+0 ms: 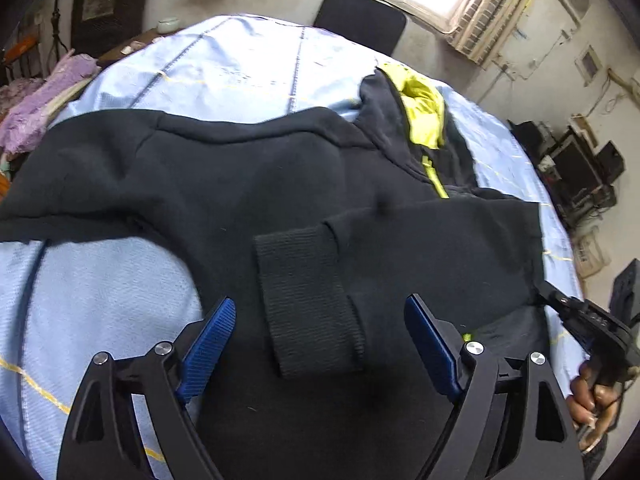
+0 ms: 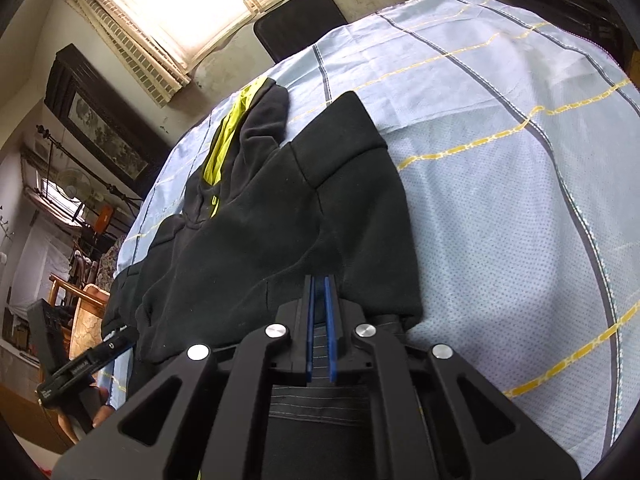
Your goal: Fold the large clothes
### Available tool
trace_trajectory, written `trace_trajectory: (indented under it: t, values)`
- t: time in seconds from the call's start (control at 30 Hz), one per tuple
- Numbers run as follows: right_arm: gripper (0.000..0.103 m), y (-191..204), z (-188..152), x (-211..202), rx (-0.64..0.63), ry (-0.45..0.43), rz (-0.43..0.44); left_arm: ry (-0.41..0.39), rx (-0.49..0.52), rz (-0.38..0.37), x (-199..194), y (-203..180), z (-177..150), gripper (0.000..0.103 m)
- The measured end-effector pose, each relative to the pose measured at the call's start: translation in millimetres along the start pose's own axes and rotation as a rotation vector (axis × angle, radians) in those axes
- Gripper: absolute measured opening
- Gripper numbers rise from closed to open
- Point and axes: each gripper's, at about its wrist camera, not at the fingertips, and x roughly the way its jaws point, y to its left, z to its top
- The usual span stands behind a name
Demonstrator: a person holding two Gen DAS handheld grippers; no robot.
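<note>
A black hoodie (image 1: 248, 184) with a yellow-green hood lining (image 1: 422, 108) lies spread on the light-blue checked cloth (image 1: 224, 68). One sleeve is folded across its body, and the ribbed cuff (image 1: 308, 304) lies between the blue pads of my left gripper (image 1: 320, 340). That gripper stands open over the cuff without touching it. My right gripper (image 2: 320, 282) is nearly shut and pinches the near edge of the hoodie (image 2: 260, 220). The left wrist view shows the right gripper (image 1: 540, 288) nipping the edge at the garment's right side, with a hand (image 1: 592, 396) behind it.
A black chair (image 1: 360, 20) stands behind the table's far edge under a bright window. Purple fabric (image 1: 36, 112) is piled off the left side and dark equipment (image 1: 576, 172) sits to the right. Bare checked cloth (image 2: 500, 160) stretches to the hoodie's right.
</note>
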Motion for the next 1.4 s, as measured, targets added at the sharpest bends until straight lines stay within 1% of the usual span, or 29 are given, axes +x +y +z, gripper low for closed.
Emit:
trace_trajectory:
  t: [0.07, 0.1, 0.13, 0.2, 0.23, 0.27, 0.33, 0.4, 0.43, 0.5, 0.6, 0.63, 0.7, 0.77, 0.83, 0.9, 0.93, 1.0, 1.03, 1.1, 1.13, 1.17, 1.2, 1.23, 1.27, 1.3, 1.33, 1.37, 1.4]
  values:
    - [0.006, 2, 0, 1, -0.006, 0.002, 0.002, 0.005, 0.014, -0.020, 0, -3, -2, 0.086]
    - [0.006, 2, -1, 1, -0.008, 0.004, 0.004, 0.010, 0.025, -0.014, 2, -4, -4, 0.083]
    - [0.006, 4, -1, 1, -0.014, 0.006, 0.005, 0.020, 0.036, 0.007, 5, -5, -5, 0.080]
    - [0.006, 6, -2, 3, -0.023, 0.007, 0.006, 0.008, 0.051, 0.046, 7, -7, -6, 0.065]
    - [0.006, 7, -2, 3, -0.029, 0.005, 0.007, 0.002, 0.059, 0.056, 7, -8, -6, 0.055]
    - [0.006, 8, -2, 3, -0.036, 0.002, 0.006, 0.002, 0.062, 0.067, 9, -8, -4, 0.042]
    - [0.006, 10, -3, 2, -0.048, -0.009, 0.002, -0.021, 0.070, 0.090, 10, -11, 2, 0.036]
    - [0.006, 15, -2, -3, -0.076, -0.045, -0.013, -0.061, 0.104, 0.139, 7, -18, 14, 0.012]
    - [0.006, 18, -1, -6, -0.085, -0.064, -0.014, -0.083, 0.133, 0.157, 4, -23, 23, 0.012]
    - [0.006, 22, 3, -10, -0.097, -0.082, -0.013, -0.114, 0.174, 0.165, 1, -32, 38, 0.012]
    - [0.006, 33, 16, -3, -0.122, -0.069, -0.028, -0.153, 0.240, 0.222, 4, -41, 44, 0.012]
    - [0.006, 36, 19, 0, -0.129, -0.067, -0.038, -0.164, 0.246, 0.230, 7, -40, 43, 0.012]
    - [0.006, 42, 29, 10, -0.146, -0.058, -0.053, -0.180, 0.221, 0.202, 5, -34, 40, 0.011]
    - [0.006, 43, 40, 22, -0.135, -0.050, -0.059, -0.184, 0.205, 0.178, 2, -29, 39, 0.011]
    - [0.006, 36, 49, 35, -0.094, -0.031, -0.048, -0.186, 0.196, 0.165, -2, -24, 37, 0.011]
    - [0.006, 20, 51, 49, -0.032, 0.011, -0.025, -0.187, 0.194, 0.156, -4, -23, 36, 0.011]
    - [0.000, 11, 49, 56, -0.012, 0.028, -0.043, -0.186, 0.196, 0.155, -3, -23, 37, 0.011]
    - [0.000, -5, 50, 57, 0.037, 0.010, -0.040, -0.190, 0.203, 0.158, -2, -29, 40, 0.010]
    - [0.000, -9, 51, 54, 0.055, -0.002, -0.055, -0.204, 0.218, 0.164, -3, -35, 42, 0.010]
    - [0.000, -22, 57, 42, 0.065, -0.072, -0.157, -0.257, 0.266, 0.171, -9, -51, 49, 0.009]
    - [0.000, -27, 58, 40, 0.071, -0.090, -0.164, -0.282, 0.287, 0.172, -12, -58, 50, 0.009]
    - [0.000, -36, 59, 39, 0.104, -0.090, -0.124, -0.305, 0.307, 0.178, -13, -64, 50, 0.009]
    - [0.000, -38, 59, 39, 0.117, -0.085, -0.109, -0.319, 0.327, 0.193, -11, -69, 50, 0.009]
    - [0.000, -38, 59, 38, 0.116, -0.082, -0.107, -0.316, 0.361, 0.236, -1, -72, 48, 0.009]
    - [0.000, -36, 58, 35, 0.112, -0.090, -0.116, -0.300, 0.381, 0.285, 11, -69, 44, 0.009]
    - [0.000, -34, 58, 34, 0.106, -0.093, -0.121, -0.272, 0.386, 0.315, 23, -65, 42, 0.009]
    - [0.000, -33, 59, 31, 0.097, -0.098, -0.123, -0.204, 0.385, 0.340, 42, -53, 40, 0.009]
    - [0.000, -29, 59, 28, 0.083, -0.110, -0.124, -0.146, 0.375, 0.352, 54, -44, 39, 0.009]
    - [0.003, -25, 60, 24, 0.074, -0.120, -0.122, -0.144, 0.354, 0.331, 52, -40, 41, 0.009]
